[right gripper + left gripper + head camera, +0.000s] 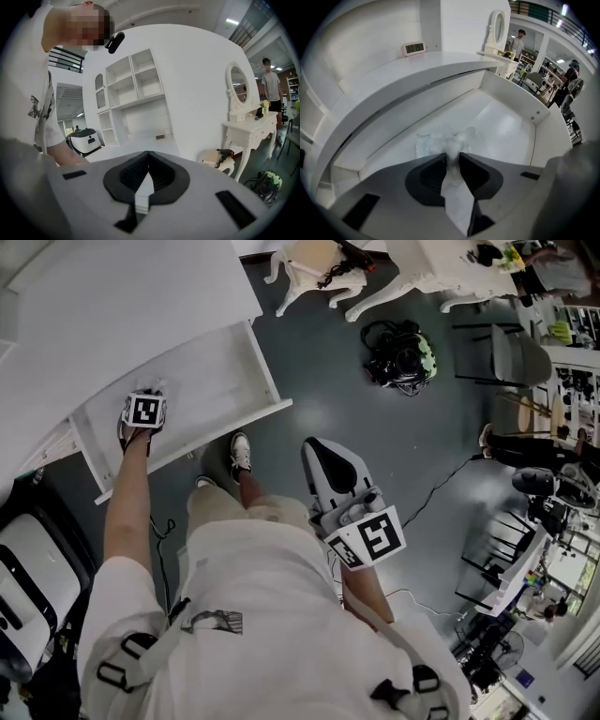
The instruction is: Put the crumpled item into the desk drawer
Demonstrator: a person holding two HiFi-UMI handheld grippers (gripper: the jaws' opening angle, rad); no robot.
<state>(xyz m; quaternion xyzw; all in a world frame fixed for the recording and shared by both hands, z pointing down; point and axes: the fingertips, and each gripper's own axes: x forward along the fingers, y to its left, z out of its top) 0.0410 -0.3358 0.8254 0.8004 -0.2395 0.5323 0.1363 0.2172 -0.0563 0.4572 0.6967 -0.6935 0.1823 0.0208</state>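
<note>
The white desk drawer (pixel 220 381) stands pulled out below the desk top. My left gripper (pixel 144 401) points steeply down into it near its left end. In the left gripper view a crumpled, whitish, see-through item (pixel 440 143) sits low over the drawer floor (pixel 499 124), and the left gripper (pixel 451 158) has its jaw tips a narrow gap apart with the item filling that gap and touching both. My right gripper (pixel 315 448) is held out over the dark floor, away from the desk. Its jaws (pixel 148 153) meet with nothing between them.
A small digital clock (pixel 414 48) rests on the desk top (pixel 112 306). A black and green bag (pixel 401 354) lies on the floor near a white carved table (pixel 314 268). A white and black machine (pixel 28 577) stands at the left. My shoe (pixel 241 451) is by the drawer front.
</note>
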